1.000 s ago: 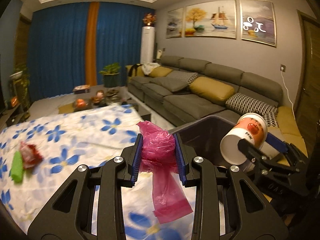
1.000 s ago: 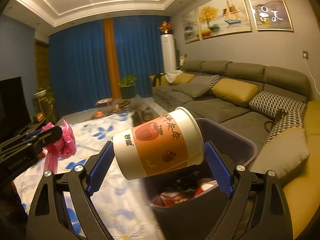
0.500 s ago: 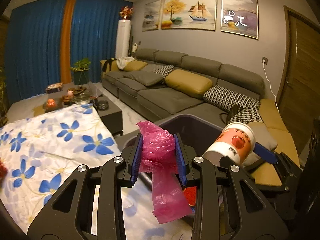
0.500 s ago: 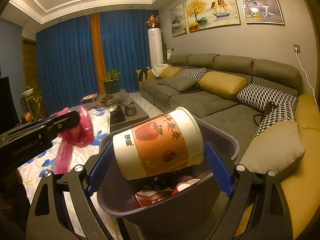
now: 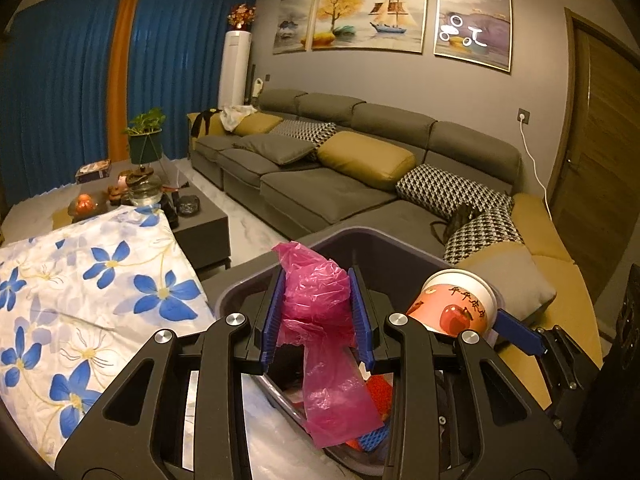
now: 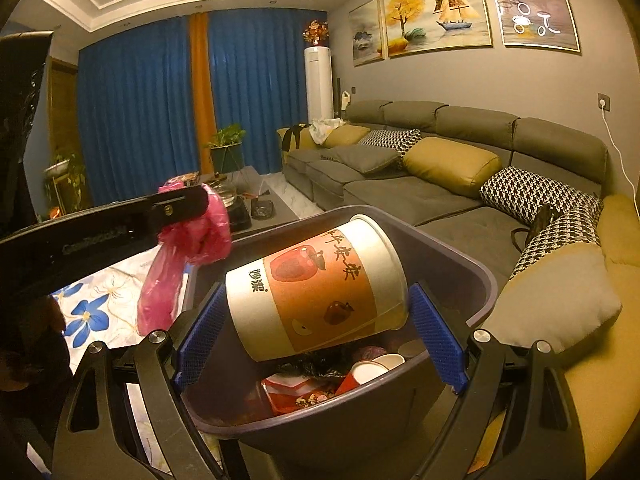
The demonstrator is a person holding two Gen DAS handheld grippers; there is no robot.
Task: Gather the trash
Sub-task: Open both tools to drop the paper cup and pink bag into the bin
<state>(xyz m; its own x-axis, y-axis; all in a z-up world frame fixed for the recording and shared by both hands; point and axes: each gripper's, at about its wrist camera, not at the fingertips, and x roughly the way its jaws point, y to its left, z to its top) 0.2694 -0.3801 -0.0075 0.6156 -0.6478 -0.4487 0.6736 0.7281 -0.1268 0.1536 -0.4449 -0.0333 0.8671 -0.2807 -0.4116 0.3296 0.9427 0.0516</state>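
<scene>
Right wrist | right claw [image 6: 316, 320] grips cup [image 6: 316, 280] above bin rim [image 6: 486, 276] | left claw [image 5: 316, 320] grips pink bag [image 5: 316, 300]

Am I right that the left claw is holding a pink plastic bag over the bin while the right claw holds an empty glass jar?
Not quite: the right claw holds a paper cup, not a glass jar, as the right wrist view shows. The left claw does hold the pink plastic bag over the bin.
</scene>
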